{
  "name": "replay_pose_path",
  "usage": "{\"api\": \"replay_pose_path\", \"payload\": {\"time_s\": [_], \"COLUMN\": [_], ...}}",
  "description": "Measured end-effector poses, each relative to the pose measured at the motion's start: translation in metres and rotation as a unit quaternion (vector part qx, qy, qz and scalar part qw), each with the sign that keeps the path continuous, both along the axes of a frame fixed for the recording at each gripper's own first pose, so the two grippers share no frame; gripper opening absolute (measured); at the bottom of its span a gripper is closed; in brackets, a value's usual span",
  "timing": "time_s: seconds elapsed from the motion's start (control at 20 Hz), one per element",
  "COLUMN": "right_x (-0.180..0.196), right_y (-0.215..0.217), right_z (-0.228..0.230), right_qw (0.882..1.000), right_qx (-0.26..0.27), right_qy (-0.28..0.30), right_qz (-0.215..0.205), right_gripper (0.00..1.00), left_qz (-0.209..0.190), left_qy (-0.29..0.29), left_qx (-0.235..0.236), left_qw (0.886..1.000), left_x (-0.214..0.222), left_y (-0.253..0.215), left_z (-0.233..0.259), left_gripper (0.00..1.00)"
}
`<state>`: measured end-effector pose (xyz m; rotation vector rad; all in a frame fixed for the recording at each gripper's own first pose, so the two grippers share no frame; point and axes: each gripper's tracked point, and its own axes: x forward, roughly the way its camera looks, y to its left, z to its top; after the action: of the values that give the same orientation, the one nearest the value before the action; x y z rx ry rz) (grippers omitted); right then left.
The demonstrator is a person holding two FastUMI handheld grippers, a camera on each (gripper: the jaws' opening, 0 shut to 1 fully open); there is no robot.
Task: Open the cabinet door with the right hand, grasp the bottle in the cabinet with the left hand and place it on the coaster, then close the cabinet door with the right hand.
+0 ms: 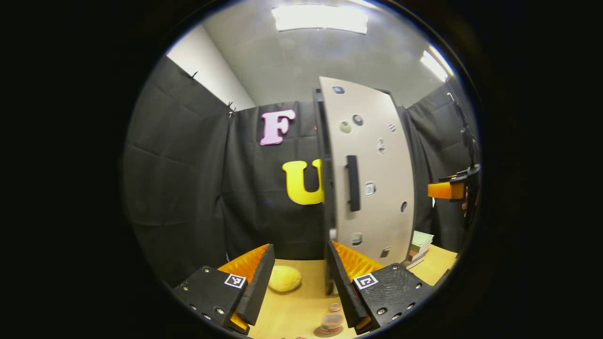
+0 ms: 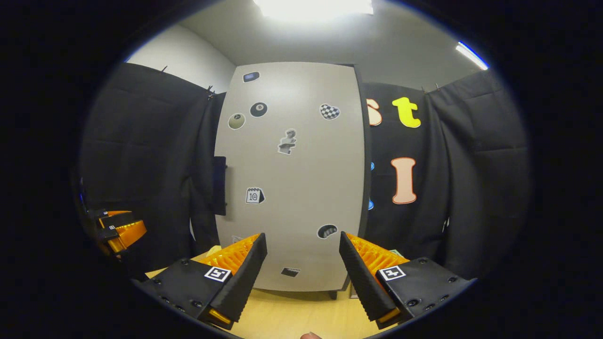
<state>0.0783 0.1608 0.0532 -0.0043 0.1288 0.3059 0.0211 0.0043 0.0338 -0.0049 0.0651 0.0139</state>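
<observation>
Looks like the last step, or close to it: cabinet door [image 2: 289,179] looks shut or nearly so, handle [image 2: 219,186] on its left edge. Bottle [image 1: 332,322] stands on the coaster [image 1: 329,332] on the desk [image 1: 301,310], low between the left claw's fingers. Left claw [image 1: 301,282] spread, empty. Right claw [image 2: 301,278] spread, empty, facing the door, not touching it. Next: confirm door is seated; if ajar, push flat on the panel.

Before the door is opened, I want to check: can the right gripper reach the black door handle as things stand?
Probably yes. The right gripper is open and faces the closed cabinet door, and nothing stands between it and the handle on the door's left edge.
</observation>
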Motion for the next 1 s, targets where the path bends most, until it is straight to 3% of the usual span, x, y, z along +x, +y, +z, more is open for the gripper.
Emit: {"api": "replay_pose_path", "payload": {"time_s": [0.15,0.5,0.75,1.0], "right_x": [-0.023,-0.042,-0.058,-0.065], "right_y": [-0.069,-0.126,-0.15,-0.141], "right_z": [-0.005,-0.021,-0.019,-0.012], "right_qw": [1.0,0.999,0.997,0.996], "right_qx": [0.004,0.016,0.031,0.048], "right_qy": [-0.003,0.004,-0.002,-0.003], "right_qz": [-0.011,-0.044,-0.075,-0.079], "right_gripper": [0.98,0.98,0.98,0.98], "left_qz": [-0.009,-0.019,-0.029,-0.028], "left_qy": [-0.005,-0.002,-0.002,-0.007], "left_qx": [0.006,0.007,0.013,0.01], "left_qw": [1.0,1.0,0.999,1.0], "left_x": [-0.007,-0.016,-0.012,-0.018], "left_y": [-0.04,-0.092,-0.088,-0.068], "left_z": [0.011,0.019,0.018,0.018], "left_gripper": [0.63,0.65,0.65,0.65]}}
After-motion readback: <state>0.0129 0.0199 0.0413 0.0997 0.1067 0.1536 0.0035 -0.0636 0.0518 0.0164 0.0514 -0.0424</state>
